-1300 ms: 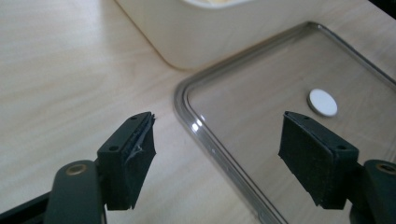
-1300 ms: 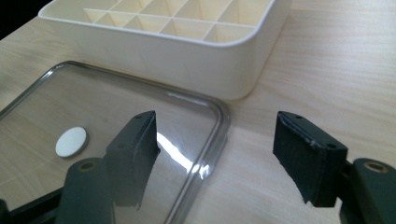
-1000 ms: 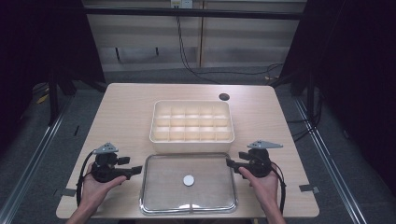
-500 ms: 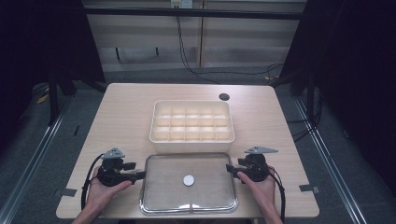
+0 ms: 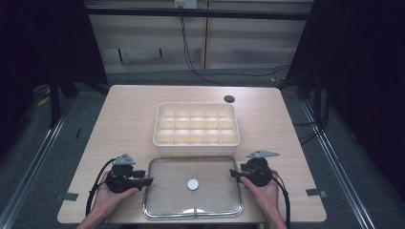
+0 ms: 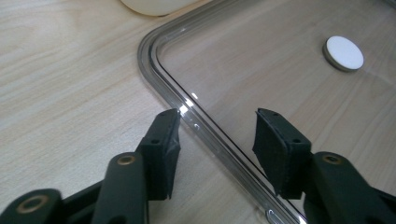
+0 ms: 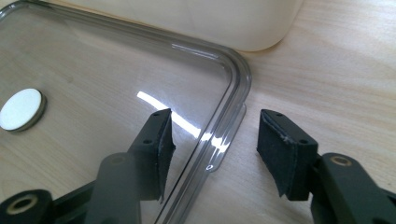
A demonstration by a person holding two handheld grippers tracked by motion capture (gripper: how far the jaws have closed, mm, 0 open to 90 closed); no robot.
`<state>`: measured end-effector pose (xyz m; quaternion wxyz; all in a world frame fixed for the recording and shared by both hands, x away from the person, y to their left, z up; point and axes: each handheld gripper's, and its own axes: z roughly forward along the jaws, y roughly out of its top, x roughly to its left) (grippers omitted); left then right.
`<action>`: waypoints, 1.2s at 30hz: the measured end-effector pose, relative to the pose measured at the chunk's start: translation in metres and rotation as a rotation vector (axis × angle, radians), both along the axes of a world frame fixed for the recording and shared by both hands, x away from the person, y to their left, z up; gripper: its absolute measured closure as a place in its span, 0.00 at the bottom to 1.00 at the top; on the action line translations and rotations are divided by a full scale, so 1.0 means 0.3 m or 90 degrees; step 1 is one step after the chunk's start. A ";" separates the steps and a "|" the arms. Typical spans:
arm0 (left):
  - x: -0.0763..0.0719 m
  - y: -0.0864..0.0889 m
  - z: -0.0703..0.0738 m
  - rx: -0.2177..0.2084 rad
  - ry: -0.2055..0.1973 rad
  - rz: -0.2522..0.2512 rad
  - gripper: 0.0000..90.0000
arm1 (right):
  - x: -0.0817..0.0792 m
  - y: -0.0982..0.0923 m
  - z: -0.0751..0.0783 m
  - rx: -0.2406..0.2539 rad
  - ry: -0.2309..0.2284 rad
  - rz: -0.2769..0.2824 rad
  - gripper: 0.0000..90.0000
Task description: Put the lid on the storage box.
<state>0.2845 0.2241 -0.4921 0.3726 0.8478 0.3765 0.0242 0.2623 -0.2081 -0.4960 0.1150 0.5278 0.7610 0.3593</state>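
Clear plastic is what both tools are after: a see-through lid (image 5: 193, 187) with a white disc (image 5: 193, 184) at its middle lies flat on the near part of the wooden table (image 5: 124, 119), just in front of the cream compartment box (image 5: 196, 129). The left gripper (image 5: 146, 181) sits at the lid's left edge and the right gripper (image 5: 232, 172) at its right edge. In the left gripper view the fingers (image 6: 163, 144) straddle the raised rim, one pad outside it and one over the lid, and in the right gripper view the fingers (image 7: 156, 149) do the same. Both pairs have just been closing with the rim between them, but a gap shows beside each pad, so nothing is clamped yet. To do this well, I judge both pairs should close evenly on the rim at matching points along the two edges, then lift level together; a one-sided grip would probably tilt or flex the thin lid and let it slip.
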 end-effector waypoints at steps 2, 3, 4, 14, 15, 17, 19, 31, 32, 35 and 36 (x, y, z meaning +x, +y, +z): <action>-0.001 -0.006 -0.004 0.001 -0.001 -0.005 0.59 | 0.002 0.006 -0.003 -0.005 0.005 0.001 0.52; -0.002 -0.008 -0.005 0.002 -0.001 -0.008 0.59 | 0.003 0.008 -0.004 -0.004 0.002 0.003 0.52; -0.004 -0.011 -0.004 0.005 -0.001 -0.011 0.60 | 0.003 0.012 -0.004 0.004 0.007 0.000 0.52; -0.011 -0.017 -0.004 0.012 -0.011 -0.017 0.60 | 0.002 -0.014 -0.016 0.113 0.039 -0.044 0.52; -0.011 -0.017 -0.005 0.009 -0.010 -0.015 0.60 | 0.002 -0.014 -0.016 0.113 0.039 -0.044 0.52; -0.009 -0.016 -0.006 0.003 -0.007 -0.015 0.59 | 0.002 -0.028 -0.021 0.145 0.051 -0.053 0.53; -0.009 -0.016 -0.006 0.003 -0.007 -0.015 0.59 | 0.001 -0.043 -0.027 0.181 0.063 -0.062 0.55; -0.010 -0.016 -0.006 0.003 -0.007 -0.011 0.59 | -0.013 -0.094 -0.038 0.316 0.077 -0.087 0.60; -0.007 -0.014 -0.006 0.001 -0.005 -0.012 0.60 | -0.012 -0.097 -0.036 0.343 0.075 -0.078 0.68; -0.007 -0.019 -0.007 0.002 -0.009 -0.010 0.61 | -0.012 -0.077 -0.037 0.365 0.078 -0.057 0.69; -0.007 -0.019 -0.005 0.007 -0.008 -0.011 0.61 | -0.014 -0.065 -0.029 0.346 0.070 -0.064 0.67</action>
